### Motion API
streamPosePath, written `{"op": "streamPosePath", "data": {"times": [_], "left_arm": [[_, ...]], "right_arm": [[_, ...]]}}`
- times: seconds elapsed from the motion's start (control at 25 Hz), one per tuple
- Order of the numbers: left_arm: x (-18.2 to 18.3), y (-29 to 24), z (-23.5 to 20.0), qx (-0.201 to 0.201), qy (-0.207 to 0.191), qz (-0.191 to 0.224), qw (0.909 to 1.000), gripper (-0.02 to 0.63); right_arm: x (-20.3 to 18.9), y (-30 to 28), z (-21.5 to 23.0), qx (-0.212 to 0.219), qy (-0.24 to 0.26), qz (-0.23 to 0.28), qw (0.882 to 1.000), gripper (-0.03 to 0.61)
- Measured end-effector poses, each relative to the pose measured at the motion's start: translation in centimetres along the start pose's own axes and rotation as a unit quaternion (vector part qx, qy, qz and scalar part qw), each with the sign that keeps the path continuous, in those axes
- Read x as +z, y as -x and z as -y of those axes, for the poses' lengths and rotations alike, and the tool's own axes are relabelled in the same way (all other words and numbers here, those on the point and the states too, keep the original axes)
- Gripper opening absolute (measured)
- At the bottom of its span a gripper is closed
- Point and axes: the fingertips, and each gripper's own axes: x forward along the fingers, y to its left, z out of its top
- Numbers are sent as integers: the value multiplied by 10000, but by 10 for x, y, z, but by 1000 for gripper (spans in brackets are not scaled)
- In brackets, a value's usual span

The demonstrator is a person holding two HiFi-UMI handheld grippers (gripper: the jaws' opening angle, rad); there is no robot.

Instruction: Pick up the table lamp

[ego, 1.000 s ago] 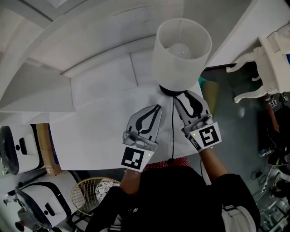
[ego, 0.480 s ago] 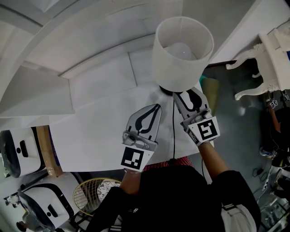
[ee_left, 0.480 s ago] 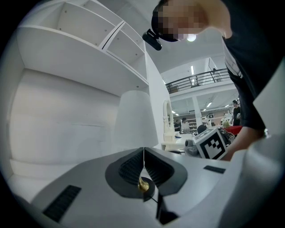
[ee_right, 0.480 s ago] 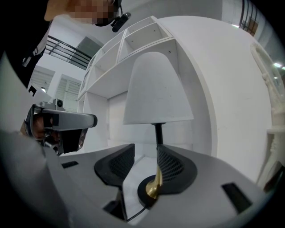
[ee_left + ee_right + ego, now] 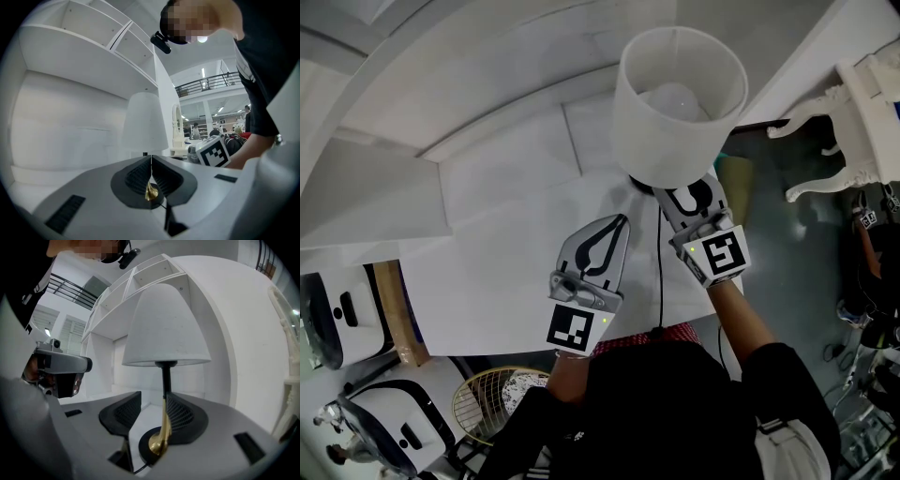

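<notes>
The table lamp has a white shade (image 5: pixel 678 103) and stands on the white desk (image 5: pixel 506 253). In the right gripper view its shade (image 5: pixel 166 329) tops a stem (image 5: pixel 164 420) that is black above and brass below, on a round black base (image 5: pixel 146 449). My right gripper (image 5: pixel 694 199) reaches under the shade. Its jaws (image 5: pixel 152 401) have just been opening, and the stem stands between them, close by the right pad and apart from the left one. My left gripper (image 5: pixel 619 222) is shut and empty, left of the lamp. In its own view (image 5: pixel 151 161) the shade (image 5: pixel 144 124) rises behind the jaws.
The lamp's black cable (image 5: pixel 660 272) runs back over the desk toward the person. White shelves (image 5: pixel 412 112) rise behind the desk. A white carved table (image 5: pixel 853 103) stands at the right. White headsets (image 5: pixel 384 422) and a wicker basket (image 5: pixel 492 398) lie low at the left.
My right gripper has slid forward toward the lamp's base, further under the shade. The left gripper has stayed where it was.
</notes>
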Motion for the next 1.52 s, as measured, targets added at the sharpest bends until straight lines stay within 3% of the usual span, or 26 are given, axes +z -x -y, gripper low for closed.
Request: {"op": "streamPosePath", "data": {"times": [0.8, 1.52], "left_arm": [[-11, 7, -14, 149, 82, -101, 9998, 14], [-14, 10, -10, -103, 16, -12, 9999, 14]], "right_arm": [[-8, -30, 14, -159, 40, -4, 9999, 169], [-14, -43, 21, -330, -19, -90, 9994, 167]]}}
